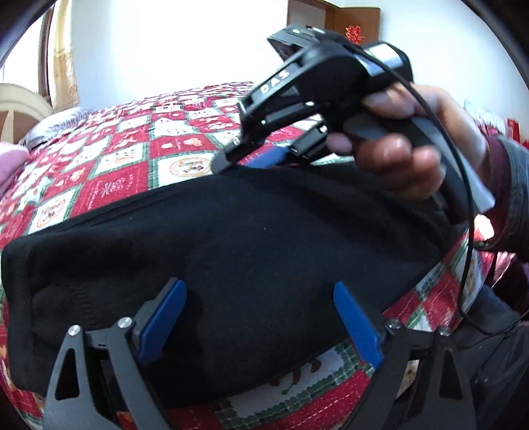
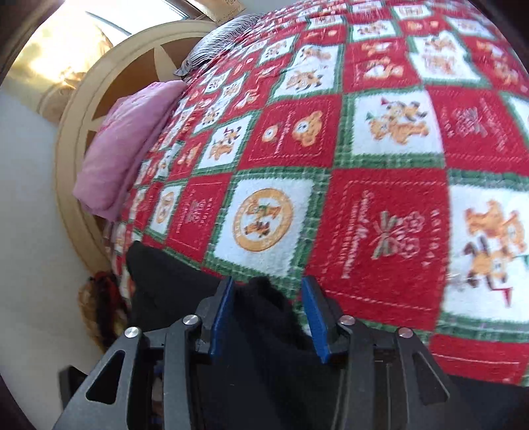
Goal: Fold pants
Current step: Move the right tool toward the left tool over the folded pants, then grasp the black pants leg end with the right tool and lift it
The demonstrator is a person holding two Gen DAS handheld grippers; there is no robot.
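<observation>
The black pants (image 1: 231, 251) lie folded in a wide band across the red patchwork bedspread (image 1: 125, 185). My left gripper (image 1: 261, 291) is open, its blue pads (image 1: 165, 317) spread over the near edge of the pants. My right gripper (image 1: 251, 158) shows in the left wrist view at the far edge of the pants, held by a hand. In the right wrist view the right gripper (image 2: 267, 311) is partly open with a bunch of black pants fabric (image 2: 267, 304) between its blue pads (image 2: 221, 317), which do not press it.
The bedspread (image 2: 363, 149) covers the whole bed. A pink pillow (image 2: 122, 145) and a grey striped pillow (image 2: 215, 43) lie at the round wooden headboard (image 2: 72, 139). A black cable (image 1: 463, 231) hangs from the right gripper. A wooden door (image 1: 350, 16) stands behind.
</observation>
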